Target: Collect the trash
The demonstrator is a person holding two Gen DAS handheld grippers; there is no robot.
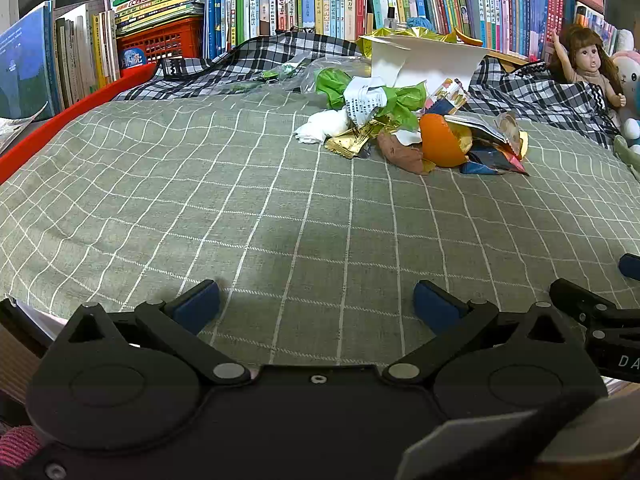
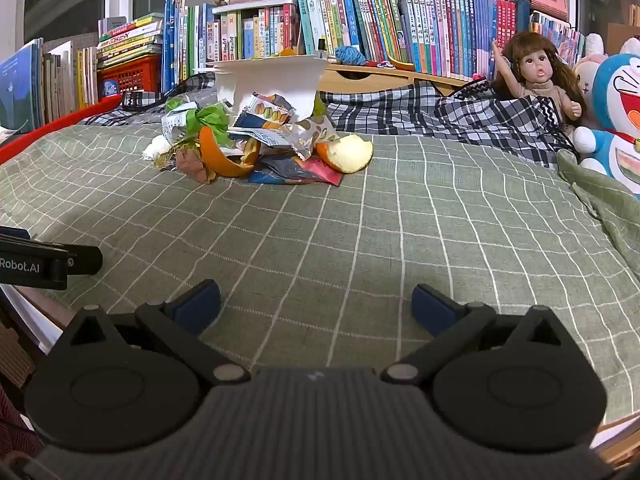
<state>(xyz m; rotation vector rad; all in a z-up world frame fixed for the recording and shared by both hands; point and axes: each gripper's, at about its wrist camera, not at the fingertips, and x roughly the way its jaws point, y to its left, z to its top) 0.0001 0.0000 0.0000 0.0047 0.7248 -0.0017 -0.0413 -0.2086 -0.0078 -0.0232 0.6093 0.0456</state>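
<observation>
Both my left gripper (image 1: 316, 304) and right gripper (image 2: 316, 302) gape empty; the trash (image 2: 256, 148), upper left, looks light, crinkly, so I'd pinch a wrapper's edge.

- Left gripper (image 1: 316, 304) wide open over green checked bedspread (image 1: 240, 200), empty.
- Trash pile (image 1: 408, 128) far ahead: orange peel (image 1: 440, 140), wrappers, tissue.

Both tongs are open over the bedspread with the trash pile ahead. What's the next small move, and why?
Probably ease the right tongs forward toward the orange peel at the pile's near edge: both tongs are open and empty, and the pile lies well beyond them.
</observation>
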